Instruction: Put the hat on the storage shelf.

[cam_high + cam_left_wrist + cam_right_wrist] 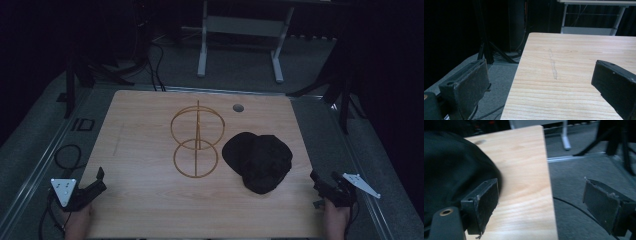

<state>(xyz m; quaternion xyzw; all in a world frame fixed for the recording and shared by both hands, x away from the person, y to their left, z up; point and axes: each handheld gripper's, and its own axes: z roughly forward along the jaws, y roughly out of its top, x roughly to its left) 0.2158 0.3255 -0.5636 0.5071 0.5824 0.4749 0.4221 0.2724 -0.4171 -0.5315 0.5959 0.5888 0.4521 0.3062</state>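
A black cap [259,161] lies on the right half of the wooden table [145,200], and its dark cloth [451,170] bulks at the left of the right gripper view. A gold wire stand [196,142] made of two rings on a post rises at the table's centre. My left gripper [96,181] rests at the table's front left corner, open, its jaws straddling the table's left edge with nothing between them [541,82]. At the front right edge my right gripper [325,180] is open too, its jaws [541,202] astride the table's right edge just short of the cap.
A round cable hole [238,107] sits near the table's far edge. A faint scuff line [553,66] marks the left part of the top. Grey carpet [40,145] with loose cables surrounds the table, and a white table frame [240,40] stands behind.
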